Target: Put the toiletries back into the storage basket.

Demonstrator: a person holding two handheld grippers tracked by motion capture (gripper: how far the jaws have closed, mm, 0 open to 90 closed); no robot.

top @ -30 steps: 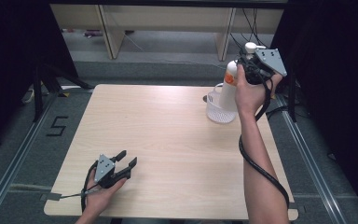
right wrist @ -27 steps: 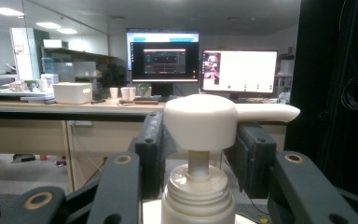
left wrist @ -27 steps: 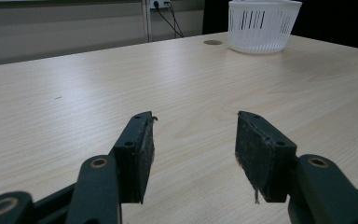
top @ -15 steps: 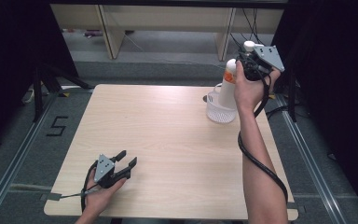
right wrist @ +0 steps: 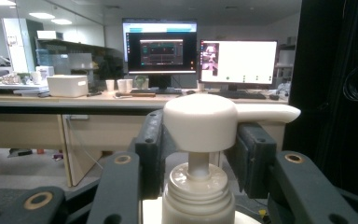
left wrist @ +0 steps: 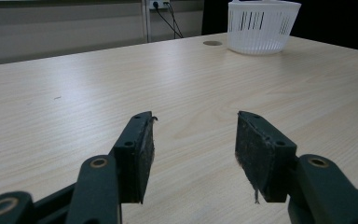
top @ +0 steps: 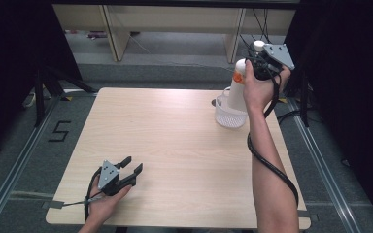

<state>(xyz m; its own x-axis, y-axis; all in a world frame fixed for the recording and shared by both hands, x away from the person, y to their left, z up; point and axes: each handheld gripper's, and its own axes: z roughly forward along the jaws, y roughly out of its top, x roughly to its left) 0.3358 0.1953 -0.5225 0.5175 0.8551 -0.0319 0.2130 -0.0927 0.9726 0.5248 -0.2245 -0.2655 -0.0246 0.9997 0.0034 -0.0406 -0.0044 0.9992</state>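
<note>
A white pump bottle [top: 238, 87] with an orange label hangs upright over the table's far right corner. My right gripper [top: 261, 60] is shut on it just under the pump head. In the right gripper view, the jaws of the right gripper [right wrist: 200, 140] press either side of the pump bottle [right wrist: 198, 196]. The bottle's lower end overlaps the white slotted basket [top: 229, 115] below it; I cannot tell if they touch. My left gripper [top: 132, 164] rests on the table near the front left, open, nothing between the pads [left wrist: 137, 154]. The basket [left wrist: 263, 28] stands far ahead of it.
The light wooden table [top: 175, 145] has a small round cable hole [top: 214, 102] beside the basket. The right gripper's cable [top: 267, 160] hangs along the forearm. Beyond the far edge are desk legs [top: 109, 34] and floor cables.
My right gripper has risen a little with the pump bottle held in it. The left gripper has stayed where it was, still open.
</note>
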